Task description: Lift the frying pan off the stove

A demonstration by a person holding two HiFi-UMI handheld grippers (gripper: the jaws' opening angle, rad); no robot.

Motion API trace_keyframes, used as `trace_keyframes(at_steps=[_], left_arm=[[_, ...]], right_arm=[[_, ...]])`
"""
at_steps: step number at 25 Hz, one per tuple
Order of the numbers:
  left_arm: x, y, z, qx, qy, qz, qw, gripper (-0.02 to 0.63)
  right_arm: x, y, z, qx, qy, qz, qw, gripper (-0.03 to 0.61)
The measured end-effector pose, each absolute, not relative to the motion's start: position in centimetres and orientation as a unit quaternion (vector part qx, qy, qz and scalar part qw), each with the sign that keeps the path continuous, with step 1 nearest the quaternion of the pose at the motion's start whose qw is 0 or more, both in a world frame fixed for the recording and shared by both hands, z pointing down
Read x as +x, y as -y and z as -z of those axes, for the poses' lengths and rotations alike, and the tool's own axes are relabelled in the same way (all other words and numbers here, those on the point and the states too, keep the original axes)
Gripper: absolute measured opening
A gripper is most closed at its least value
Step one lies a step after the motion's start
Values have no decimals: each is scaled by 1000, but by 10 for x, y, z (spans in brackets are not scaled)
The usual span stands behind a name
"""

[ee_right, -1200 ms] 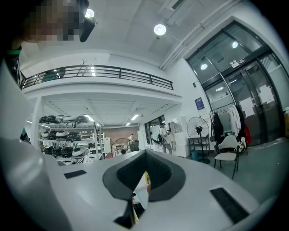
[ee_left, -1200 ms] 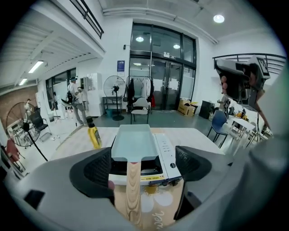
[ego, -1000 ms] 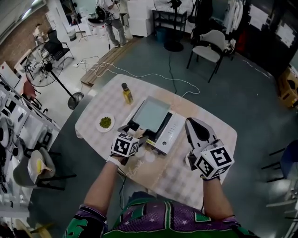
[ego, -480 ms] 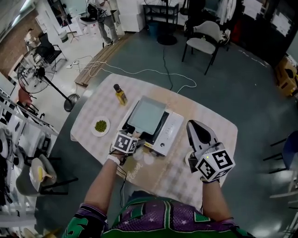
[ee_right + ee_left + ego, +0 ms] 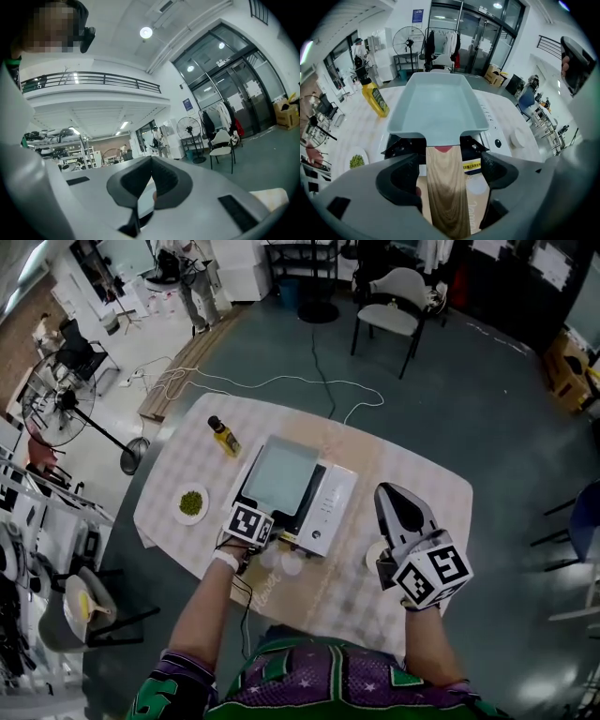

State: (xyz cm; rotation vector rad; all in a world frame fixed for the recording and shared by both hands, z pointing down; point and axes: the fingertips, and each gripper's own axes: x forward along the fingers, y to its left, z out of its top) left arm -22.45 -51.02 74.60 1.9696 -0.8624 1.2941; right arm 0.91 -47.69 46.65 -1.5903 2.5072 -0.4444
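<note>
A rectangular grey-blue frying pan [image 5: 279, 474] sits on a white stove [image 5: 330, 512] in the middle of the table. Its wooden handle [image 5: 446, 183] points toward me. My left gripper [image 5: 263, 515] straddles that handle; in the left gripper view the gripper [image 5: 448, 165] is open, with a gap showing on each side of the wood. The pan [image 5: 438, 105] fills the view ahead of the jaws. My right gripper [image 5: 390, 493] hovers over the table to the right of the stove. It is shut on nothing, and the right gripper view [image 5: 151, 174] looks out across the room.
An oil bottle [image 5: 223, 438] stands left of the stove at the back, and a plate of green peas [image 5: 191, 503] lies at the left. Small white discs [image 5: 283, 564] lie near the table's front. A chair [image 5: 392, 298] and a fan [image 5: 70, 395] stand on the floor beyond.
My left gripper has slid forward along the handle, closer to the pan. The pan stays on the stove. My right gripper has hardly moved.
</note>
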Motion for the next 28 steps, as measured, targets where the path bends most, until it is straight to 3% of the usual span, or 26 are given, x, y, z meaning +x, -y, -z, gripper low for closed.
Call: trace_keyframes(at_steps=[2, 3, 5, 7, 28], left_arm=[[-224, 509, -750, 735, 325, -502, 320, 439], [-225, 509, -751, 729, 328, -507, 323, 404], [-228, 512, -752, 718, 338, -510, 332, 273], [-230, 514, -752, 711, 346, -509, 340, 196], [-253, 484, -738, 759, 377, -429, 314, 190]], right_arm=[[14, 477, -466, -530, -832, 147, 73, 8], [15, 476, -467, -531, -831, 147, 73, 8], [17, 477, -469, -533, -830, 149, 73, 8], [17, 478, -469, -532, -830, 151, 73, 8], [-17, 454, -462, -537, -831, 142, 32, 7]])
